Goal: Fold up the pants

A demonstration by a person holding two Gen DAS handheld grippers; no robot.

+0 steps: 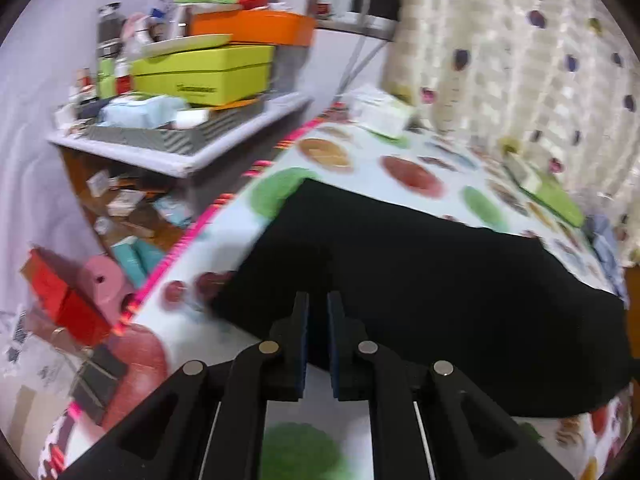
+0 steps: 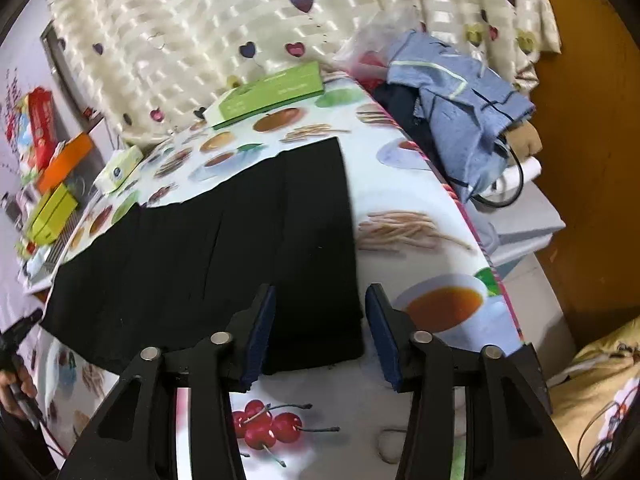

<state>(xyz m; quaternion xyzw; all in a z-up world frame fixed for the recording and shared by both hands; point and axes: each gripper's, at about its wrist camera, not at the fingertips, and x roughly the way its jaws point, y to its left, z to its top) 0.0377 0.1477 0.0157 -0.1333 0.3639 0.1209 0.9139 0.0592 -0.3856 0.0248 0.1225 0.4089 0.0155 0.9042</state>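
Open patterned worktop (image 2: 420,208) right of the right hand-held gripper (image 2: 320,300), clear as far as the edge; beyond it a blue garment pile (image 2: 452,92) blocks the far right corner. Ahead, black pants (image 2: 224,248) lie flat, with a green box (image 2: 272,92) past them. Left of the left hand-held gripper (image 1: 318,308), a cluttered shelf (image 1: 180,148) crowds the worktop edge.

Left gripper (image 1: 318,308) low near the table's left edge, fingers drawn to a narrow gap with nothing visibly pinched; right gripper (image 2: 320,300) near the front edge, jaws spread wide and empty; left hand (image 2: 16,388) at that view's lower-left margin.
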